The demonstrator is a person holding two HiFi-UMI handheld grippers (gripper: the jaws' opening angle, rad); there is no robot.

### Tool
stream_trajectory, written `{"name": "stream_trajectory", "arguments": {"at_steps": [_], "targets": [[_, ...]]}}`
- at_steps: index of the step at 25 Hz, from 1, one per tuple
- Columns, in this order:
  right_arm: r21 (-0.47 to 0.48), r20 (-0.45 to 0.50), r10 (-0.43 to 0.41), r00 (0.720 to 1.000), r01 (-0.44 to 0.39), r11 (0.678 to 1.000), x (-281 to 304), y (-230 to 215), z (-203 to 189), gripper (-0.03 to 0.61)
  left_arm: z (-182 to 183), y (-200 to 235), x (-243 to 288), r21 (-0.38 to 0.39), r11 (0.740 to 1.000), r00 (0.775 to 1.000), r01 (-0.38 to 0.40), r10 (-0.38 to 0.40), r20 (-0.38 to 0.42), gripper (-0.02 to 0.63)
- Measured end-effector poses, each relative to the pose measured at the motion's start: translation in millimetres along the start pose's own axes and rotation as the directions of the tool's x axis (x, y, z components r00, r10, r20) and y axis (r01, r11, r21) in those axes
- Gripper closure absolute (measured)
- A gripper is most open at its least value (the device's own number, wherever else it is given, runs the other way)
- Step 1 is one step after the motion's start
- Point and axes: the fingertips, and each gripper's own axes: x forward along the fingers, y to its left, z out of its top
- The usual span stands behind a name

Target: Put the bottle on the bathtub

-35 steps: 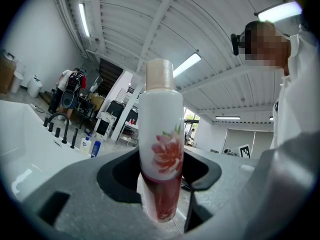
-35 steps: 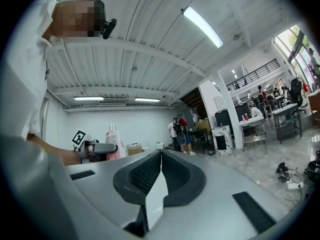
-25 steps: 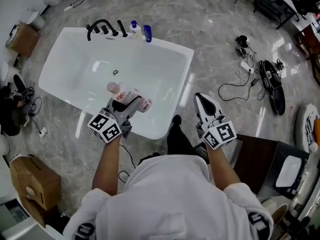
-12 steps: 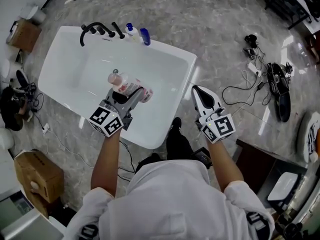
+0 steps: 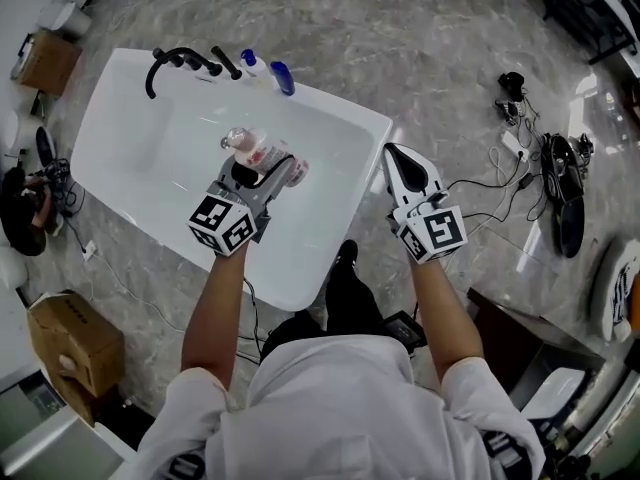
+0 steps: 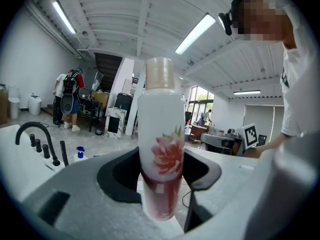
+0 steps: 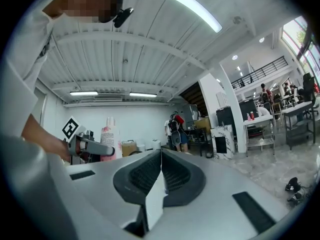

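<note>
A: So, where's the white flower-printed plastic bottle (image 6: 160, 134)?
B: Pinched in the left gripper (image 5: 266, 169) above the white bathtub (image 5: 345, 128), its base hidden behind the gripper body. Right gripper (image 7: 159, 184) is pressed together, empty.

Right gripper (image 7: 160, 159) jaws together; at left, seemingly a pink bottle (image 7: 108, 136).

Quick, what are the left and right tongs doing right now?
The left tongs are closed on the flowered bottle.
The right tongs are closed, holding nothing.
</note>
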Motion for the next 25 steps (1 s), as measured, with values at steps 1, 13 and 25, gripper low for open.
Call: {"name": "stream_trajectory", "arguments": {"at_steps": [1,13,25], "targets": [[0.004,0.0,0.003,1.0,-0.003,1.0,6.4,-6.4,-4.1,0.565,-4.2,3.8,9.5,0.008,1.0,1.0,-0.002,0.002,-0.008,0.379],[0.088,-0.063,-0.014,0.998,0.02,0.996,75.5,-54.7,-80.6,0.565,-55.0,56.3,89.1,0.047,0.998,0.999,-0.029,0.03,-0.017,0.379],[0.007,-0.182,-0.021,0.983,0.023,1.0,131.5,-61.6,-180.3,0.565,-129.1,125.0,141.2,0.065,0.995,0.997,-0.072,0.072,-0.005,0.379]]}}
